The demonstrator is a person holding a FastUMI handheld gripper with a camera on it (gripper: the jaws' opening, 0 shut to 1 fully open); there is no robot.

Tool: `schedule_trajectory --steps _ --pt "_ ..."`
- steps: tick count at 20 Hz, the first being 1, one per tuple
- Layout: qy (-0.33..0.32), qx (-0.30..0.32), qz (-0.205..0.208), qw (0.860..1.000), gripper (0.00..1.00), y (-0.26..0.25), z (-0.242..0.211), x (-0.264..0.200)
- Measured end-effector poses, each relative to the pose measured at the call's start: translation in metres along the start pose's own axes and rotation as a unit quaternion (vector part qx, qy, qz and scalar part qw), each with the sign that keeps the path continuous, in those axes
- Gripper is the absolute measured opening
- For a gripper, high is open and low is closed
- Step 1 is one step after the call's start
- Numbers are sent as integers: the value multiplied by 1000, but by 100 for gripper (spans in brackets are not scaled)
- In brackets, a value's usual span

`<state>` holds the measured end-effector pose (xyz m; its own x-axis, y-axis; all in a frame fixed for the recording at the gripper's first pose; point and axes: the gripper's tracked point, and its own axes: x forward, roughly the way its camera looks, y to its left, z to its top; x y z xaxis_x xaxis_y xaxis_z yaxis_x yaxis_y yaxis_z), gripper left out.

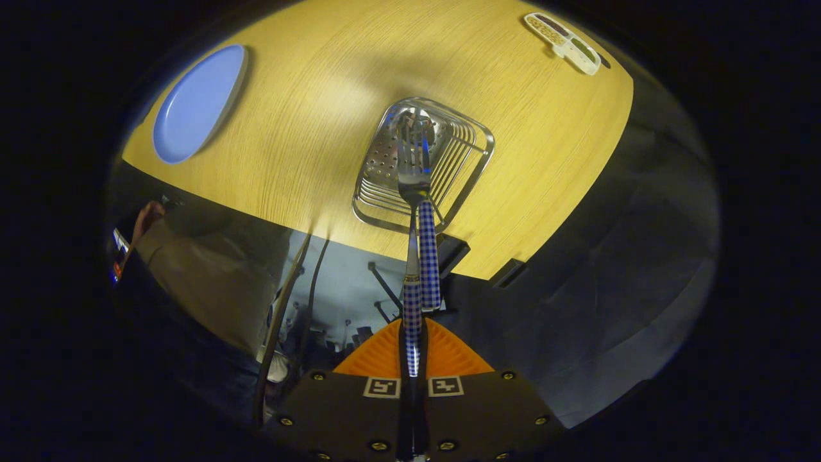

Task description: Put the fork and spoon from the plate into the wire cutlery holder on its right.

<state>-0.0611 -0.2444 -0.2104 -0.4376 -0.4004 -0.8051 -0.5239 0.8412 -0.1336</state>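
The gripper [412, 359] is closed on the blue-and-white checked handle of a steel fork [414, 183], both fingers pressing it. The fork points straight ahead, its tines over the opening of the silver wire cutlery holder [474, 160] on the yellow wooden table [308, 128]. A second checked handle [429, 256] stands in the holder just beside it. The empty blue oval plate [195, 102] lies well apart, left of the holder. No writing can be read.
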Motion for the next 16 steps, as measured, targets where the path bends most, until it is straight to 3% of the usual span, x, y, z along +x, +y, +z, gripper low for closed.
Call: schedule_trajectory --steps 9,13,16 --pt "84 -38 -45 995 1 -10 7 1" --pt "94 -56 -92 990 1 -21 20 -10" --pt "117 -67 -95 986 1 -23 22 -14"
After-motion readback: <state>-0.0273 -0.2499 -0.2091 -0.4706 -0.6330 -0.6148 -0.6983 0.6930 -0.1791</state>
